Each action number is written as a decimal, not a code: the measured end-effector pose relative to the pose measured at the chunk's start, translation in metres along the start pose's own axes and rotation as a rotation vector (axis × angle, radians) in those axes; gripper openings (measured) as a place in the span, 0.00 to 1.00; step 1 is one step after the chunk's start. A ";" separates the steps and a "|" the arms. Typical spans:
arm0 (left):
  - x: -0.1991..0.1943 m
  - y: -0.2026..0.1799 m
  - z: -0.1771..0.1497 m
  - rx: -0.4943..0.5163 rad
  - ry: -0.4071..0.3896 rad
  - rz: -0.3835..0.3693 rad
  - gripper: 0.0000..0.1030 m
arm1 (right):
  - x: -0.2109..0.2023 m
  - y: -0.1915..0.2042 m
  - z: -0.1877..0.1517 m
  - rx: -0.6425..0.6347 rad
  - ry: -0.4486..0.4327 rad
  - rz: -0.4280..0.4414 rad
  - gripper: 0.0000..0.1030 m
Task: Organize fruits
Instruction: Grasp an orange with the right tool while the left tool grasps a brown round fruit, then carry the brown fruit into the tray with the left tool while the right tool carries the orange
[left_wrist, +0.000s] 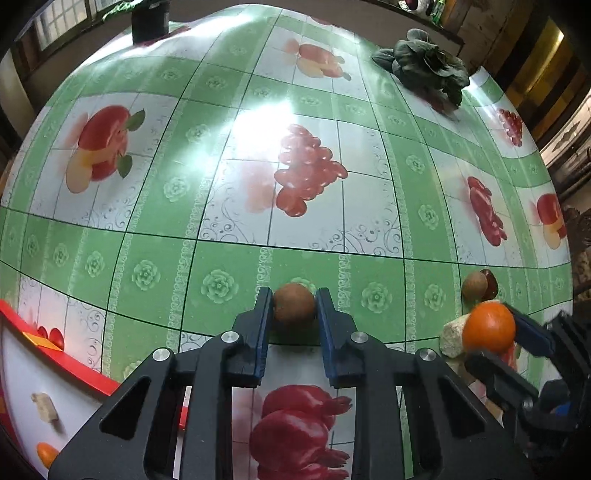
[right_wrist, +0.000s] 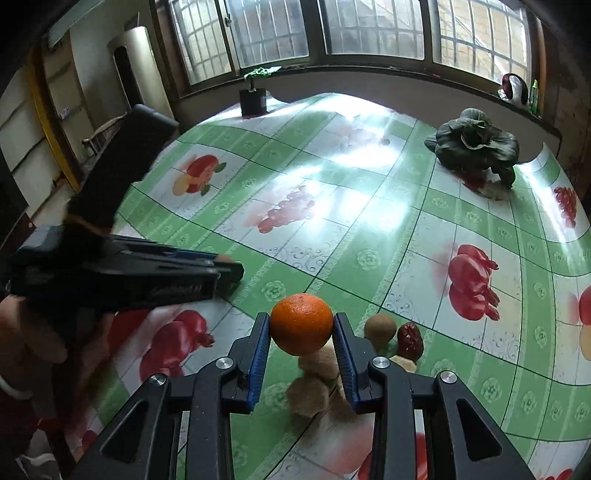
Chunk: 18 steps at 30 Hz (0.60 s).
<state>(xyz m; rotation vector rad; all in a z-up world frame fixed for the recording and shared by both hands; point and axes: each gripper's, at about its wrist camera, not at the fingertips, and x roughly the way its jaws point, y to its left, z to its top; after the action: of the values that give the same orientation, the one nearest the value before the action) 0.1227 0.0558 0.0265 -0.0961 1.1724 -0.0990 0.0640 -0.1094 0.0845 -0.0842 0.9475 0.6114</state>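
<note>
My left gripper (left_wrist: 294, 301) is shut on a small brown round fruit (left_wrist: 294, 303) and holds it just above the tablecloth. My right gripper (right_wrist: 301, 325) is shut on an orange (right_wrist: 301, 324), lifted above the table; the orange also shows in the left wrist view (left_wrist: 488, 327). On the table lie another brown round fruit (right_wrist: 380, 327), a red date (right_wrist: 410, 340) and pale ginger-like lumps (right_wrist: 319, 384). A white tray with a red rim (left_wrist: 55, 363) at the lower left holds a pale chunk (left_wrist: 45, 406) and an orange piece (left_wrist: 47, 454).
A leafy green vegetable (right_wrist: 474, 146) lies at the far right of the table. A black plant pot (right_wrist: 253, 101) stands at the far edge by the window. The tablecloth (left_wrist: 221, 258) is green and white with printed fruit.
</note>
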 end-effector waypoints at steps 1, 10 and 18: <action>-0.001 0.002 0.000 -0.004 -0.001 0.002 0.22 | -0.002 0.001 -0.001 0.004 -0.006 0.006 0.32; -0.048 0.007 -0.028 0.013 -0.072 0.018 0.22 | -0.034 0.016 -0.012 0.054 -0.067 0.081 0.32; -0.095 0.017 -0.097 0.009 -0.152 0.057 0.22 | -0.056 0.049 -0.039 0.073 -0.078 0.153 0.32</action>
<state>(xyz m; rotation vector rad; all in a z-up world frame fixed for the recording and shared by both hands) -0.0026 0.0827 0.0743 -0.0612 1.0217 -0.0461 -0.0143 -0.1071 0.1150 0.0771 0.9044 0.7152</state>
